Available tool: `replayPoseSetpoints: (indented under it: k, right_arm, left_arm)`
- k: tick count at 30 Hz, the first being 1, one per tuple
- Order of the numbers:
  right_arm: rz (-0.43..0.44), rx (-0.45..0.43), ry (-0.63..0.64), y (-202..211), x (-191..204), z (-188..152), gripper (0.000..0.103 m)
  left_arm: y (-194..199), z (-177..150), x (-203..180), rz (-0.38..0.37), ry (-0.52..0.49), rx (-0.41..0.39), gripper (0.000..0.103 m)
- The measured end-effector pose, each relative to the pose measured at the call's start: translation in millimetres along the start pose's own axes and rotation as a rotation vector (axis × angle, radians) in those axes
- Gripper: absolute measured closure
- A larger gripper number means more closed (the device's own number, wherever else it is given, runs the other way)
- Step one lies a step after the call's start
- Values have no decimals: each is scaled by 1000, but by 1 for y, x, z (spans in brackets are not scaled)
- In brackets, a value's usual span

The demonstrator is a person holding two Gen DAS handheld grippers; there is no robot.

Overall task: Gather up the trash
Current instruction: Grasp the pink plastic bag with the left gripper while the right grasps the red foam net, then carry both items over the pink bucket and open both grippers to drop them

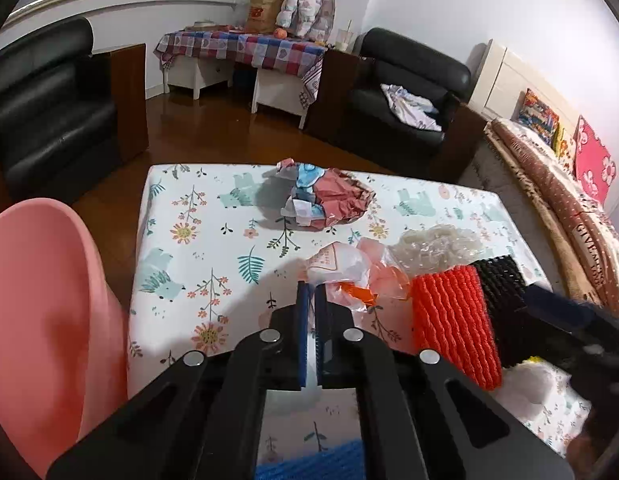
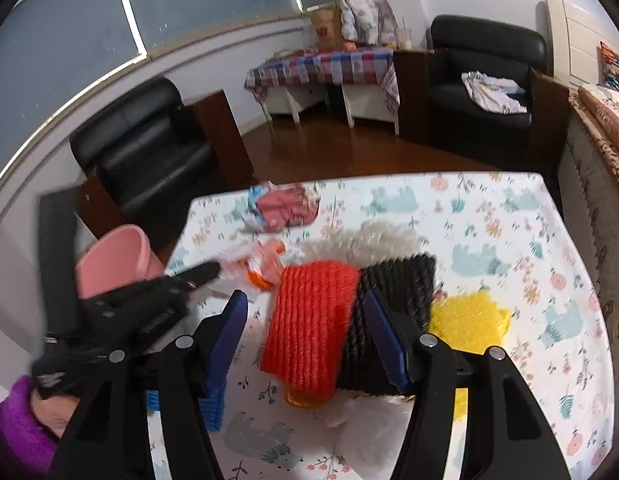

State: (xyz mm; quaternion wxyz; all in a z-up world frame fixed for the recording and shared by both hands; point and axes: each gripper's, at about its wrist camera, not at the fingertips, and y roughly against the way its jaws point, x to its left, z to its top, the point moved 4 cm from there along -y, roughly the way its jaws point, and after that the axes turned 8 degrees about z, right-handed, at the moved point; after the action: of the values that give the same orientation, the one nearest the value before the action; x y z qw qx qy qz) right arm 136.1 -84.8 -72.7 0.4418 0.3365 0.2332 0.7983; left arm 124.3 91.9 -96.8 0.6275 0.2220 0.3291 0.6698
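The trash lies scattered on my table [image 1: 197, 240], over a white cloth printed with flowers and pale blue animals. Nearest to my left gripper [image 1: 310, 292] is a crumpled plastic bag [image 1: 337, 266], white and translucent with red print and an orange patch showing through it. My left gripper's blue pads are pressed nearly together, with only a thin sliver of white between them; the bag sits right at their tips, but I cannot tell whether a fold of it is actually caught there.

Just beside the bag lies an orange foam net [image 1: 453, 320], ribbed and flattened, touching a black foam net [image 1: 501, 292] on its far side. Behind them is a wad of clear bubble wrap [image 1: 437, 246]. Farther across the table, well apart, rests a crumpled red and blue paper ball [image 1: 325, 198].

My right gripper [image 2: 305, 336] is spread wide, its pads [image 2: 229, 332] hovering on either side of the orange net with nothing between them held. A yellow foam net [image 2: 469, 322] lies beside the black one, and a blue foam net [image 2: 213, 410] sits near the table's front edge.

The pink bin [image 1: 41, 320] stands off the table's left edge; what I can see of its inside wall is bare.
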Motion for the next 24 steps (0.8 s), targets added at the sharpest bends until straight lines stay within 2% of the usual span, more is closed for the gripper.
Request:
replayPoseSetpoints:
  k: [2,4,7,8,11,17,24]
  right_arm:
    - [-40,27,9,-11,0,-4,43]
    - [-75,49,1,-20,-4,-7,49]
    - [-81,85,-37,-30,-9,-13,71]
    - [-74,96,-54,-33,-11,-15,83]
    - [-54,87,-90,-30,-12,-17,90]
    - [-21,2,-43,-5,14,-3,91]
    - [88,-58,94,8,81,20,91]
  left_arm:
    - [10,0,1,-7,-13,-23,101]
    - [21,0,4,-7,-23,-48,101]
    - [34,0,11,-20,-9,-66,101]
    - [39,1,13,-23,-2,-74,101]
    - [55,2,24,-26,19,-102,101]
    - [86,8,53,4,72,-161,101]
    - [120,6,95,120,114,-213,101]
